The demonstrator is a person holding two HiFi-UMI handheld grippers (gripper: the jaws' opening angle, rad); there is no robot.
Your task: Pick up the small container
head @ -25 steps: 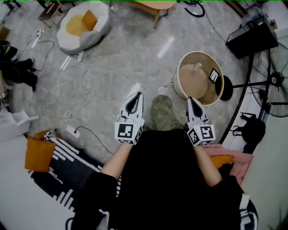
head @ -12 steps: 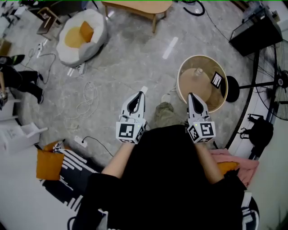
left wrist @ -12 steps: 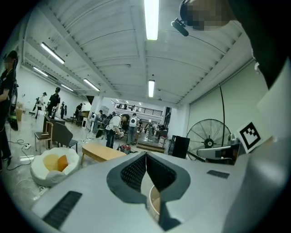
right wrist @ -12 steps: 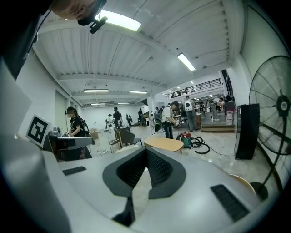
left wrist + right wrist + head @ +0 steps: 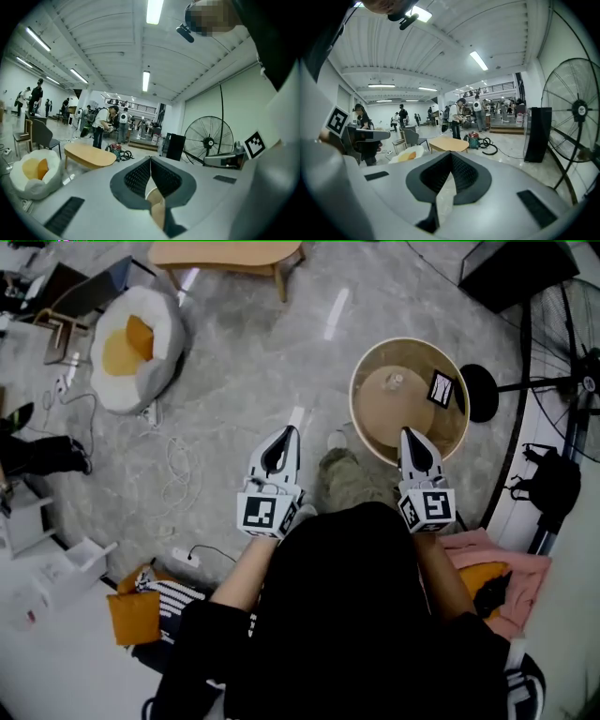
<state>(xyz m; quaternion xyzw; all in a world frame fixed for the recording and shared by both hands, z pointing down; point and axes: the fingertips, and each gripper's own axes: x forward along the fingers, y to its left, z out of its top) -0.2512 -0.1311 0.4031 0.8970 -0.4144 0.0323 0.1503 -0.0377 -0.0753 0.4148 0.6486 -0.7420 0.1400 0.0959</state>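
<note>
Whole view has shifted: the round tabletop (image 5: 384, 418) sits closer to the person than a second ago, so the person has walked up to it across the floor (image 5: 244, 362). Both grippers came along, held out level. The left gripper (image 5: 288, 432) is over the floor just left of the tabletop; the right gripper (image 5: 407, 433) overlaps its near rim. Fingers closed on both, nothing held. The small container, likely the pale item (image 5: 396, 381) near the tabletop's centre, is untouched. Approach only; fingers must open before any grasp.
</note>
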